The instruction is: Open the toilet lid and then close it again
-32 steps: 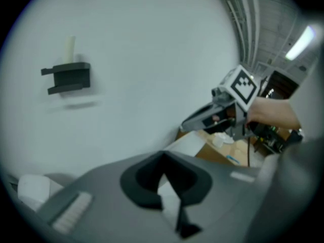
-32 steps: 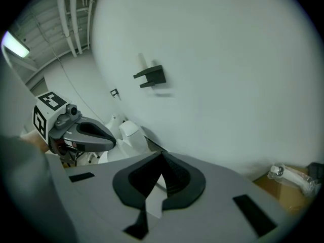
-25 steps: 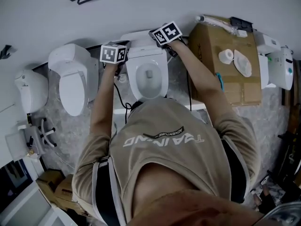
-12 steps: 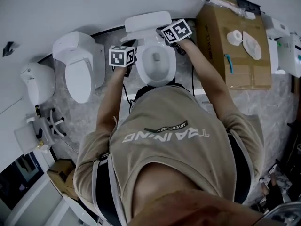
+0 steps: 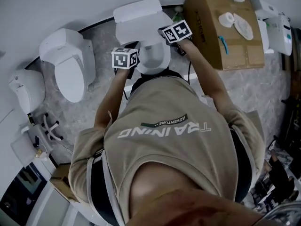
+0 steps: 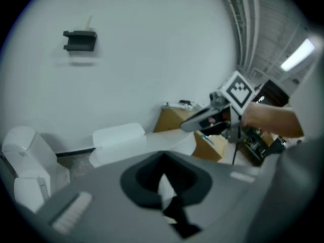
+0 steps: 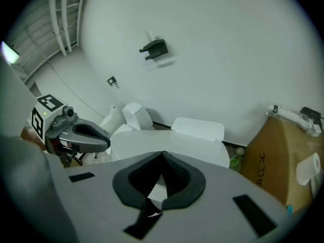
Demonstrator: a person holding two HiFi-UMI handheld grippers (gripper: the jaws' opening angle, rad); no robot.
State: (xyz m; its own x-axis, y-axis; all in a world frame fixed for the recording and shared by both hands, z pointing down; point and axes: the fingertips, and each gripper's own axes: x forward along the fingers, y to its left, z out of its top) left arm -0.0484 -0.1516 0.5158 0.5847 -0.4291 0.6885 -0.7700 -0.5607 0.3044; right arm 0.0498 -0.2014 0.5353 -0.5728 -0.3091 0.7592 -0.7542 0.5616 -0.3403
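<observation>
The white toilet lid (image 5: 136,26) leans forward from the tank (image 5: 138,7) and covers the back of the bowl (image 5: 154,60). My left gripper (image 5: 132,51) is at the lid's left front edge and my right gripper (image 5: 165,36) at its right front edge. In the left gripper view the jaw tips meet, left gripper (image 6: 162,157), with the lid (image 6: 136,147) just beyond and white showing under them. The right gripper (image 7: 162,155) looks the same against the lid (image 7: 167,143). Each view shows the other gripper (image 6: 207,118) (image 7: 83,135) across the lid. Whether the tips touch the lid is hidden.
A second toilet (image 5: 70,65) with its lid down stands to the left, and another white fixture (image 5: 22,91) beyond it. A cardboard box (image 5: 221,29) with a paper roll (image 5: 227,18) stands to the right. A black bracket (image 6: 79,39) hangs on the wall. The person's torso fills the foreground.
The lid stood upright against the tank with the bowl fully open; it now tilts forward over the bowl. Both grippers came forward and down with its front edge.
</observation>
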